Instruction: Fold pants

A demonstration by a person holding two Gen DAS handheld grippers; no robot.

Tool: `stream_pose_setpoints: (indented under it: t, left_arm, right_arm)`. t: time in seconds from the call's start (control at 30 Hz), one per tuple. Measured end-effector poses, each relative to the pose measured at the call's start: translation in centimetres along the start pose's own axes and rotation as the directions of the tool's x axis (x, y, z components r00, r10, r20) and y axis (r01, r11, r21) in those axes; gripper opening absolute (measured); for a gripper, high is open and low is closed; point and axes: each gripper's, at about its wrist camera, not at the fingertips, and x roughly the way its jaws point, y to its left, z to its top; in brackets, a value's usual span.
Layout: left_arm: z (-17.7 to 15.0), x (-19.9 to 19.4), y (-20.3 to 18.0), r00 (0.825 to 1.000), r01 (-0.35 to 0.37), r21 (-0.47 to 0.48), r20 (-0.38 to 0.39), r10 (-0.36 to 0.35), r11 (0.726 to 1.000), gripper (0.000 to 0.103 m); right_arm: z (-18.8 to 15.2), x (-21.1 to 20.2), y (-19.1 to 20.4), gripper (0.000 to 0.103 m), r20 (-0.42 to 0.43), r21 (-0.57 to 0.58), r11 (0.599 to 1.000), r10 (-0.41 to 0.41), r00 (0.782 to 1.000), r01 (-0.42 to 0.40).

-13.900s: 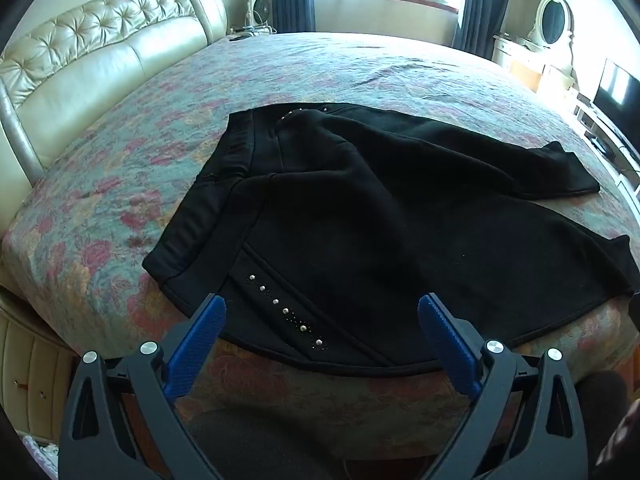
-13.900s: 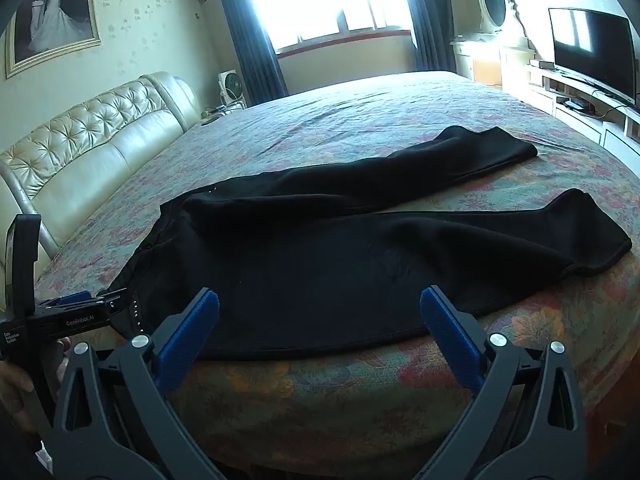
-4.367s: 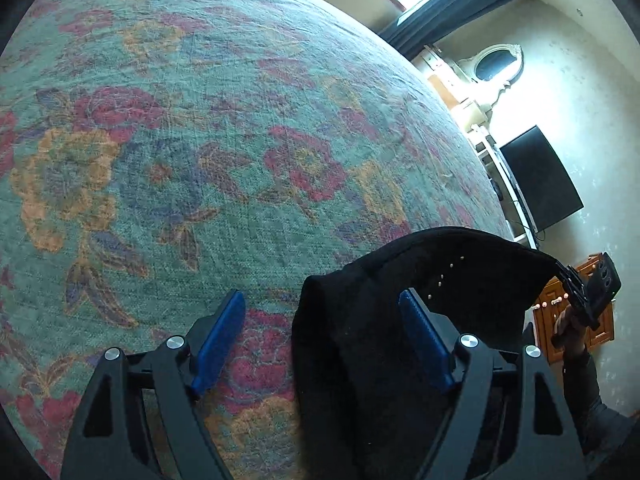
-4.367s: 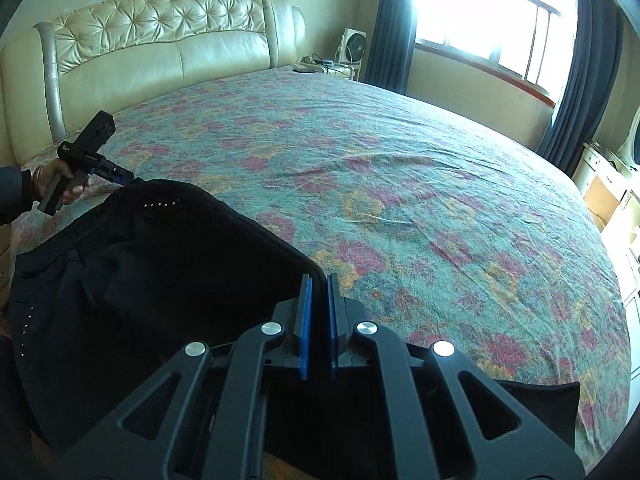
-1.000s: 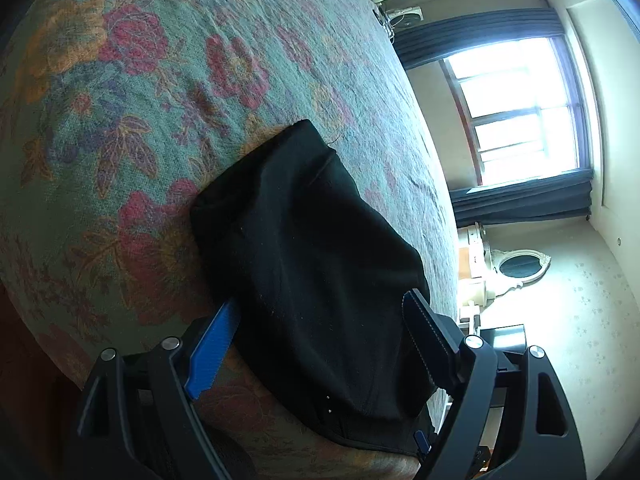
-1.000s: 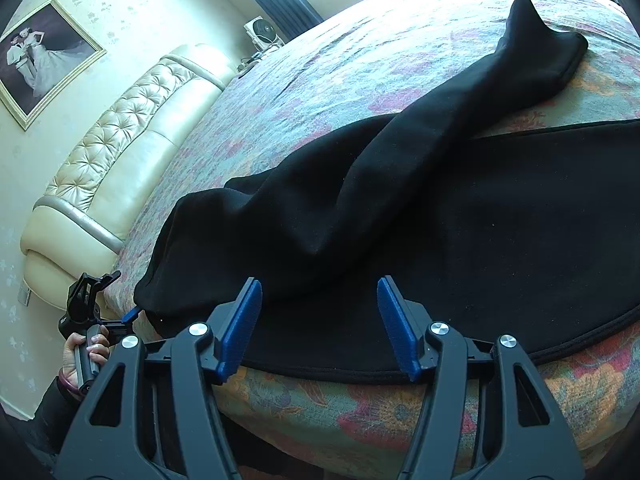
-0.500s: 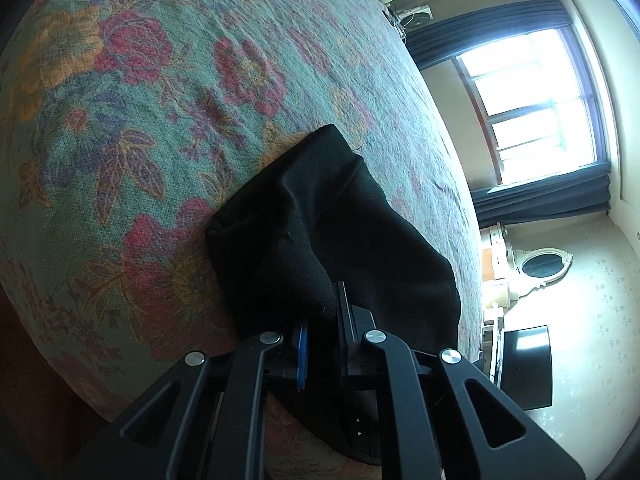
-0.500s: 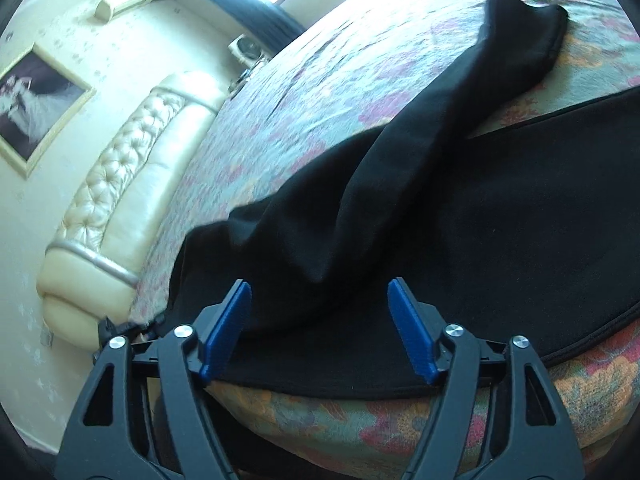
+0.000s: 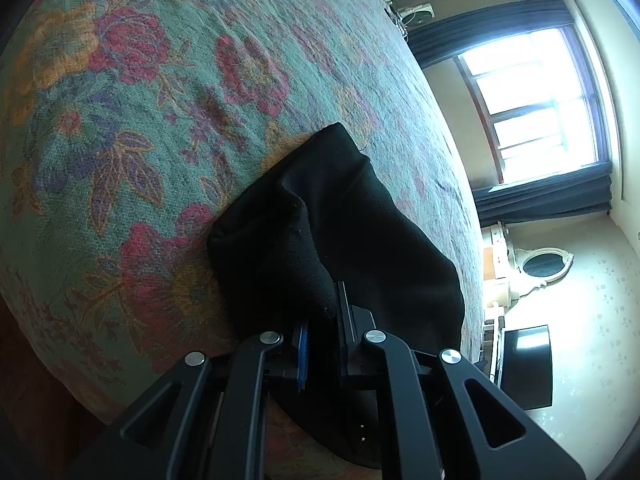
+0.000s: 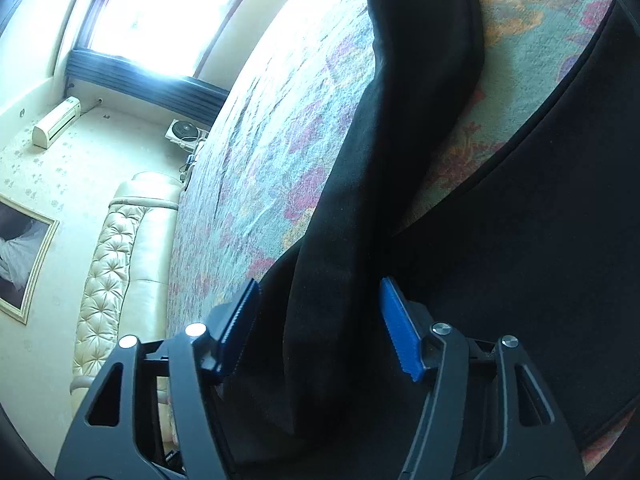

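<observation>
Black pants (image 9: 360,232) lie on the floral bedspread (image 9: 120,100) near the bed's edge. My left gripper (image 9: 322,320) is shut on a bunched fold of the pants at their near end, and the fabric rises out of the jaws. In the right wrist view one pant leg (image 10: 404,120) runs away as a raised ridge, with a wider black panel (image 10: 540,240) to its right. My right gripper (image 10: 320,316) straddles that ridge. Its jaws are closing with the fold between the blue pads (image 10: 400,340), and no firm squeeze shows.
A cream tufted headboard (image 10: 108,264) stands at the bed's far end. A bright window (image 9: 536,96) with dark curtains, a fan (image 10: 185,131), a dresser with an oval mirror (image 9: 546,266) and a television (image 9: 526,364) line the room's walls.
My left gripper went from wide open over the pants to shut on the fabric. My right gripper rolled, came down close over the leg ridge, and its jaws narrowed.
</observation>
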Motion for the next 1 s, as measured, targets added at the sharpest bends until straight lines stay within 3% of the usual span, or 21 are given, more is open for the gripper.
stream_pose_setpoints:
  t: [0.07,0.13,0.17,0.33,0.43,0.57,0.83,0.93,1.0]
  left_arm:
    - [0.1,0.1,0.0,1.0,-0.001,0.001,-0.004,0.001,1.0,0.011]
    - [-0.1,0.5,-0.5,1.0,0.0,-0.003,-0.007,0.0,1.0,0.011]
    - [-0.1,0.6,-0.5,1.0,0.001,-0.005,-0.008,-0.001,1.0,0.011]
    - [0.3,0.8,-1.0,1.0,0.008,0.005,0.002,-0.008,1.0,0.011]
    - [0.8,0.7,-1.3,0.999,0.018,0.013,0.026,-0.019,1.0,0.011]
    - [1.3,0.3,-1.1,0.998,0.024,0.009,0.052,-0.024,1.0,0.011]
    - [0.4,-0.3,0.9,0.999,0.013,-0.018,0.044,-0.012,1.0,0.011]
    - [0.7,-0.3,0.4,0.999,0.009,0.004,0.046,-0.009,1.0,0.011]
    - [1.1,-0.5,0.4,0.999,0.022,-0.005,0.047,-0.021,1.0,0.011]
  right_arm:
    - [0.3,1.3,-0.6,0.045,-0.027,0.036,0.999,0.008,1.0,-0.007]
    - [0.3,2.3,-1.4,0.029,-0.045,0.075,0.997,0.012,0.999,-0.008]
    - [0.2,2.4,-1.6,0.013,-0.043,0.08,0.997,0.012,0.999,-0.009]
    - [-0.8,0.4,-0.6,0.009,0.032,0.019,0.999,0.036,0.999,-0.037]
    - [-2.1,-2.4,-0.5,0.009,0.085,0.022,0.995,0.093,0.992,-0.095]
    - [-4.8,-5.7,-1.1,0.009,0.108,0.006,0.994,0.112,0.988,-0.113]
    - [-8.0,-6.4,-4.5,0.009,0.134,0.058,0.998,0.018,0.991,-0.026]
    - [-7.9,-5.5,-4.4,0.029,0.078,0.126,0.989,0.064,0.995,-0.073]
    - [-8.6,-5.8,-4.3,0.053,0.103,0.161,0.978,0.114,0.988,-0.129]
